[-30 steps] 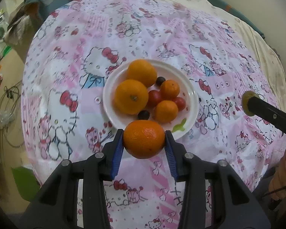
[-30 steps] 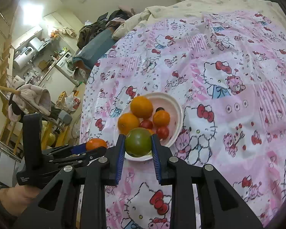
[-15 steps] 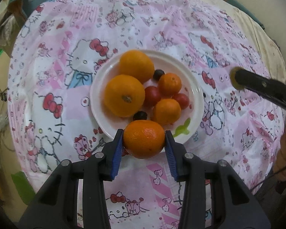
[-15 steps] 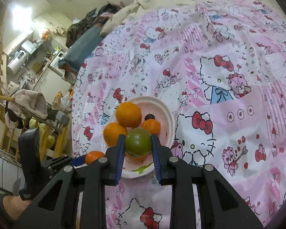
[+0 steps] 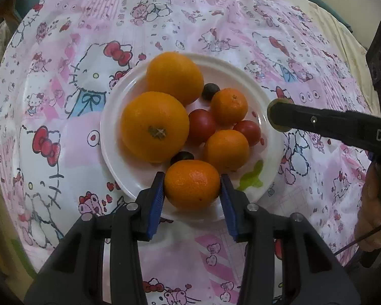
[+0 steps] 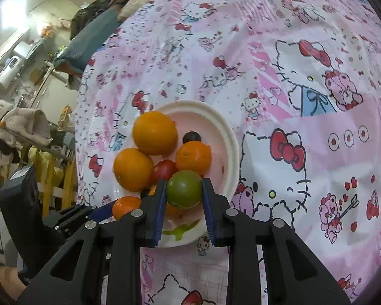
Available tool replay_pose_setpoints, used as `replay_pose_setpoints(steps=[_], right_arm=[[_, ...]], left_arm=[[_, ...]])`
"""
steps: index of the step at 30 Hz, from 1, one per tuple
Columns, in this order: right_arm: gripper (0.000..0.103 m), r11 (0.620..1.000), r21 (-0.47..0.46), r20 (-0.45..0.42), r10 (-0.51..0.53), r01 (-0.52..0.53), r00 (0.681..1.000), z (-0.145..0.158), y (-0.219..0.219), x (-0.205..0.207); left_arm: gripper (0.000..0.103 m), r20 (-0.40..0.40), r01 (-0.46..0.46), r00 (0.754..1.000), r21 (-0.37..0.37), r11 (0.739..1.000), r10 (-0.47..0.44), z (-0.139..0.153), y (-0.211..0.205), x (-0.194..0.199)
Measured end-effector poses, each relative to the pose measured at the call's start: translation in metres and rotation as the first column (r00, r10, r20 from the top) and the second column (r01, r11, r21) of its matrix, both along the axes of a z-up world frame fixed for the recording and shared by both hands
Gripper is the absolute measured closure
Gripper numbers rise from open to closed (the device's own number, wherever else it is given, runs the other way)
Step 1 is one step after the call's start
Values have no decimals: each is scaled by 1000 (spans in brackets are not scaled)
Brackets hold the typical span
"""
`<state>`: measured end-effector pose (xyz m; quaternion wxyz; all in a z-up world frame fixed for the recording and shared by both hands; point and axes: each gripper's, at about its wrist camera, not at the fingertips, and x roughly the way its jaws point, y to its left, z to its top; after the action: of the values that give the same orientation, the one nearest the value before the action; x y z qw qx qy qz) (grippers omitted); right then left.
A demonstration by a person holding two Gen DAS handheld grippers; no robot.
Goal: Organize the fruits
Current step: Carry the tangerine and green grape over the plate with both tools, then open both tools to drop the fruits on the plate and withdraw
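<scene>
A white plate (image 5: 139,178) on the pink Hello Kitty cloth holds two big oranges (image 5: 155,127), small mandarins (image 5: 226,150), red tomatoes (image 5: 202,125) and dark berries. My left gripper (image 5: 192,190) is shut on a mandarin (image 5: 191,186) over the plate's near rim. My right gripper (image 6: 183,199) is shut on a green tomato (image 6: 184,188) over the plate (image 6: 228,137). In the left wrist view the right gripper's finger (image 5: 317,124) reaches in over the plate's right rim. In the right wrist view the left gripper (image 6: 99,211) and its mandarin (image 6: 125,206) show at the lower left.
The cloth (image 5: 216,25) covers a round table whose edge drops off at the left (image 6: 76,127). Beyond it are a chair, clothes and kitchen clutter (image 6: 20,127). A hand (image 5: 370,218) holds the right gripper at the right.
Both grippers have moved forward and down toward the plate, each still holding its fruit. The plate now looks larger in both views.
</scene>
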<state>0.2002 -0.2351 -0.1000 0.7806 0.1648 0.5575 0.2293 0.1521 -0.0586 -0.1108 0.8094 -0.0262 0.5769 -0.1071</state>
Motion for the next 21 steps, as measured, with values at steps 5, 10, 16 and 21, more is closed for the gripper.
replay_pose_setpoints(steps=[5,10,16,21], right_arm=[[73,1000,-21,-18,-20,20,1000,-9,-1,3],[72,999,-28,-26,-27,26,999,-12,-3,3],[72,999,-34,-32,-31,30,999,-14,-2,2],[65,999,-37,-18,-17,16,1000,-11,1,2]], left_arm=[[64,1,-11,1000,-10,1000,11,-1,-1,4],[47,5,-2,1000,34,999,2,-2,-9,7],[28,30,-20,999,87,996,18,-2,-6,7],[23,25,-32,999,87,996,30,-1,-3,7]])
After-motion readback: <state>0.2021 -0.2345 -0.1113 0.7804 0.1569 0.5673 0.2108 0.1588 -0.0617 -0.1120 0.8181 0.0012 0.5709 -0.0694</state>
